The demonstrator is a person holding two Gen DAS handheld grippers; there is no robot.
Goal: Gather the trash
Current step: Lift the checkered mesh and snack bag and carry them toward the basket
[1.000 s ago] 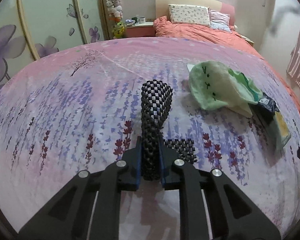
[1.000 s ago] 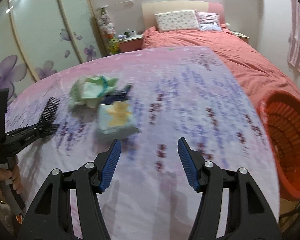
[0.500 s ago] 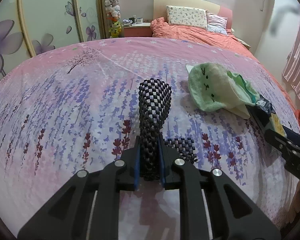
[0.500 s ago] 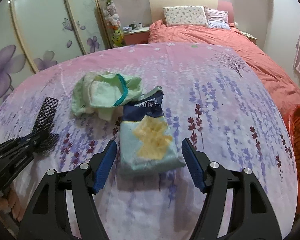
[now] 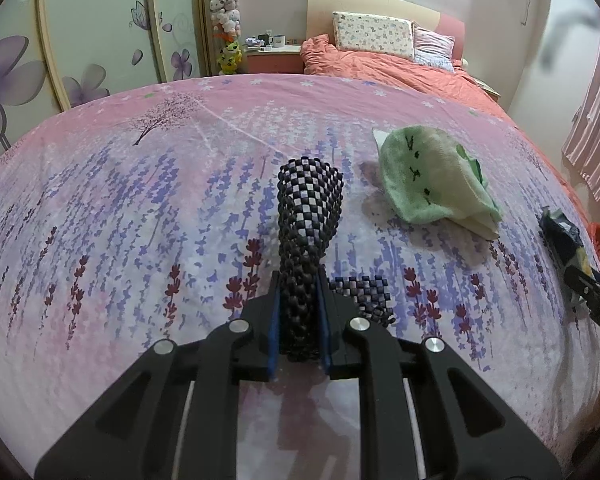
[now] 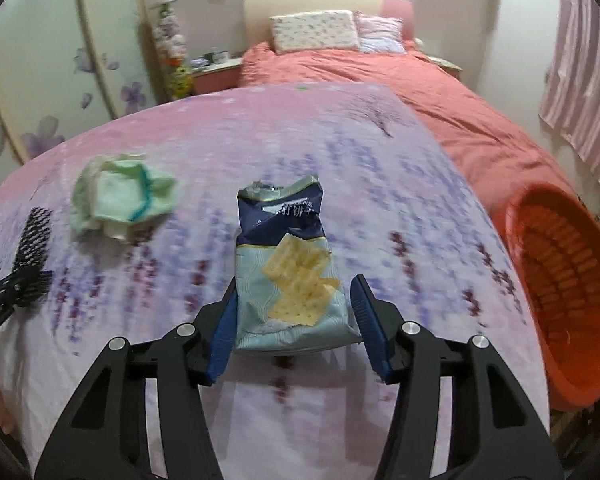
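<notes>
right tool closes in on the cracker packet

a second ago the right tool (image 6: pixel 292 328) looked across mostly bare bedspread, with the cracker packet (image 6: pixel 288 272) off to its left and blurred. half a second ago the packet sat centred ahead of the fingers. now its lower end lies between them and the jaws are closing, though neither blue pad yet presses the film: a sliver of bedspread (image 6: pixel 380 184) shows at each side. my reading is that the approach is over and the grasp is the step in hand, with the carry to the orange basket (image 6: pixel 560 280) at the right still to come.

the left tool (image 5: pixel 299 320) has barely shifted over that second. it stands narrow, clamped on a black-and-white checkered pouch (image 5: pixel 308 216) that rises upright from its pads, with a loose flap of the same weave lying on the bed beside it.

the packet lies flat on the lavender-print bedspread, near the edge closest to the basket. its long axis runs straight away from the right tool, in line with the fingers. the torn, dark-blue mouth points toward the far pillows; the sealed pale-blue end with the cracker picture faces the camera. so the jaws meet it across its short width, near the closed end. it looks limp and empty, so it will likely crumple as the pads close.

a green towel (image 6: pixel 120 204) lies bunched to the left, apart from the packet.
</notes>
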